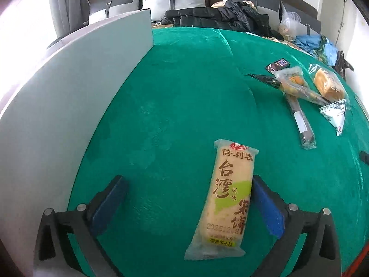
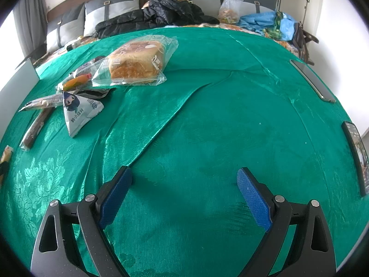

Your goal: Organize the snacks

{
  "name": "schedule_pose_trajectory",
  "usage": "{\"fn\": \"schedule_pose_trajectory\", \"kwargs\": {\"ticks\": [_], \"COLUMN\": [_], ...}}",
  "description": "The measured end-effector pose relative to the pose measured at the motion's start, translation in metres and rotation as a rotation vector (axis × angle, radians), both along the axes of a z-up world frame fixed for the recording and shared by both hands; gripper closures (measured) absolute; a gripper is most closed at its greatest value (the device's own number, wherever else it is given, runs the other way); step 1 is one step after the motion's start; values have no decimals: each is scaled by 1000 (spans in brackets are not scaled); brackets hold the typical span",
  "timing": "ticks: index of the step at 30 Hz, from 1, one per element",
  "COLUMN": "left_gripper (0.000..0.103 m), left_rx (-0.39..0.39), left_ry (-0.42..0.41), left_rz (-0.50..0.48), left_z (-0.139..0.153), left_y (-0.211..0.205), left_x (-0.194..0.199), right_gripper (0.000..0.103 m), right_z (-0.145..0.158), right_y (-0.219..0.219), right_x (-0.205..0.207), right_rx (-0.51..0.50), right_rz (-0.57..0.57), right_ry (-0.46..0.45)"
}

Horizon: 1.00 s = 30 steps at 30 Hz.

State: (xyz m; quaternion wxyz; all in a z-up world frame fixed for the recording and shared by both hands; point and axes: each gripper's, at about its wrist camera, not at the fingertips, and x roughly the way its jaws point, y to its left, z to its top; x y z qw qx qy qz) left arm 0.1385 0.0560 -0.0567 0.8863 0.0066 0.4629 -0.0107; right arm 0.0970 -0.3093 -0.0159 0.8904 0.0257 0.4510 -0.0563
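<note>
Leftmost in the left wrist view, a white board (image 1: pixel 76 87) stands along the edge of the green cloth (image 1: pixel 184 92). Next, the left gripper (image 1: pixel 188 195) has its jaws wide apart — a rice cracker packet (image 1: pixel 227 198) lies flat on the cloth between them, close against the right-hand blue pad (image 1: pixel 267 207) (whether it touches I cannot tell). Further right sits a loose pile: a wrapped sausage stick (image 1: pixel 299 117), a bagged bread loaf (image 1: pixel 328 84) and a triangular white pouch (image 1: pixel 335 115).

Over in the right wrist view the same pile sits upper left — loaf uppermost (image 2: pixel 136 63), pouch (image 2: pixel 78 113) nearer. The right gripper (image 2: pixel 184 191) hangs above bare cloth, jaws apart and holding nothing. A phone (image 2: pixel 356 157) lies far right.
</note>
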Motion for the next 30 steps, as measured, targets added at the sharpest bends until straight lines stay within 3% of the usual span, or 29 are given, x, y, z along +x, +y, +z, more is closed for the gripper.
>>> {"fn": "schedule_pose_trajectory", "kwargs": {"ticks": [30], "left_gripper": [0], "left_rx": [-1], "left_ry": [-7], "left_rz": [4], "left_z": [-3], "left_y": [5], "left_x": [-7], "right_gripper": [9], "right_z": [-1], "right_y": [1], "right_x": [1], "right_rx": [0], "right_rz": [1], "right_ry": [0]}}
